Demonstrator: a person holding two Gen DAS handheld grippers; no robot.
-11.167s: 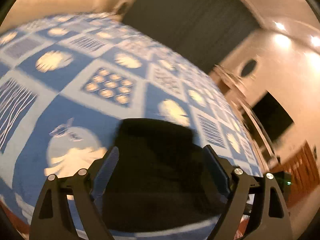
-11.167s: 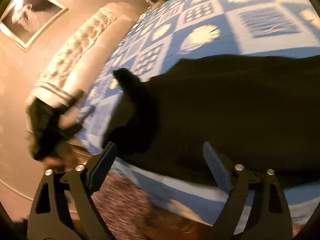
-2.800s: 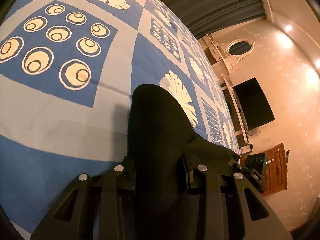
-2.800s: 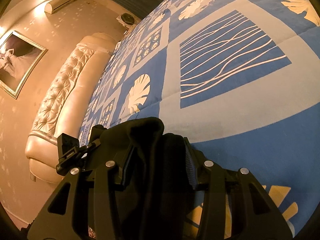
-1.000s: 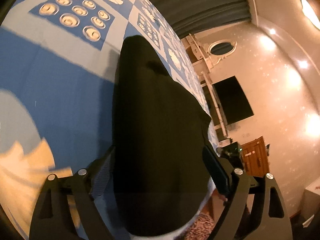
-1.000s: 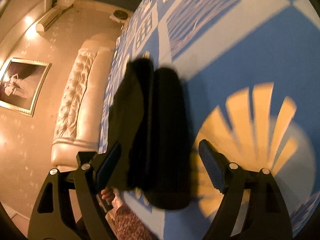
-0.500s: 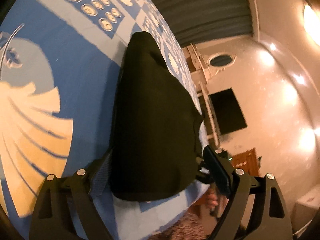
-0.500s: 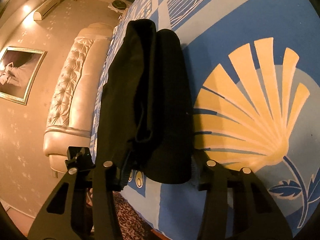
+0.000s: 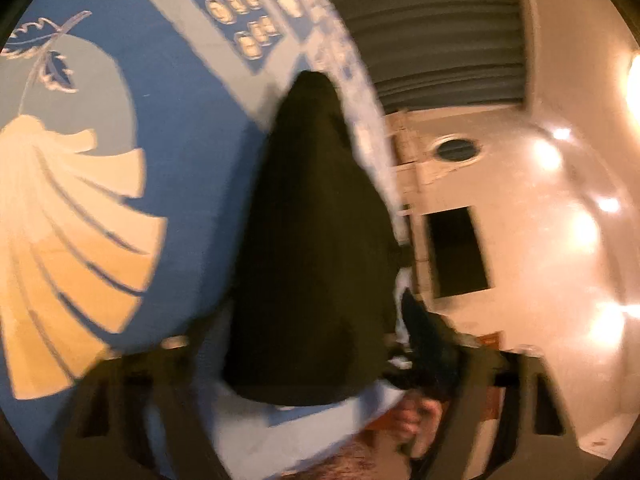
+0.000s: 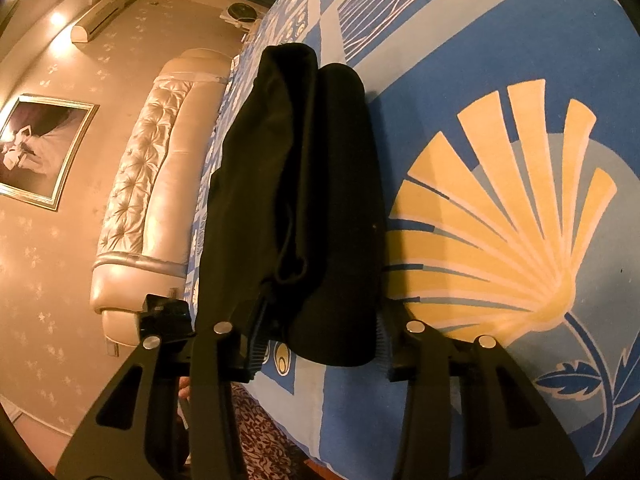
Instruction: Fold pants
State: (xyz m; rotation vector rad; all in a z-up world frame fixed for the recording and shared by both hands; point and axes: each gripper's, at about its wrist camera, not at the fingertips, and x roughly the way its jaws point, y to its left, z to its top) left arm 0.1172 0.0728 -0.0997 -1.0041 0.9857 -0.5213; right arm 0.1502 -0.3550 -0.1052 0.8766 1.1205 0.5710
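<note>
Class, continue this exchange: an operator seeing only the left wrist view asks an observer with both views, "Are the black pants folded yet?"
Observer: Yes. The right wrist view shows the black pants as a long bundle, two thick layers side by side.
Operator: Is the right gripper on them?
Observer: The right gripper has just been closing; the bundle's near end sits between its jaws, pads pressing.
Operator: What lies beyond?
Observer: A tufted headboard, left of the bedspread.
</note>
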